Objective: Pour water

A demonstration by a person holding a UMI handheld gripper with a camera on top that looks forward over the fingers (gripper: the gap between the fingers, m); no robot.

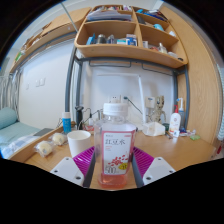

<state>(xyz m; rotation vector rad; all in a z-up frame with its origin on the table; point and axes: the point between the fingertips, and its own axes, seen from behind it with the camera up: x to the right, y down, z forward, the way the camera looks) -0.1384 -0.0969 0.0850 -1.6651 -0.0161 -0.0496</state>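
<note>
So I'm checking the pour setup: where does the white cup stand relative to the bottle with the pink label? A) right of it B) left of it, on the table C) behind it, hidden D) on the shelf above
B: the white cup stands on the table left of the bottle, which sits between the hand-held gripper fingers.

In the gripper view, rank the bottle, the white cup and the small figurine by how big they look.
1. Bottle, gripped between the jaws, so nearness inflates it.
2. White cup, just beside the bottle.
3. Figurine, farther back, so its true size is unsure.
</note>
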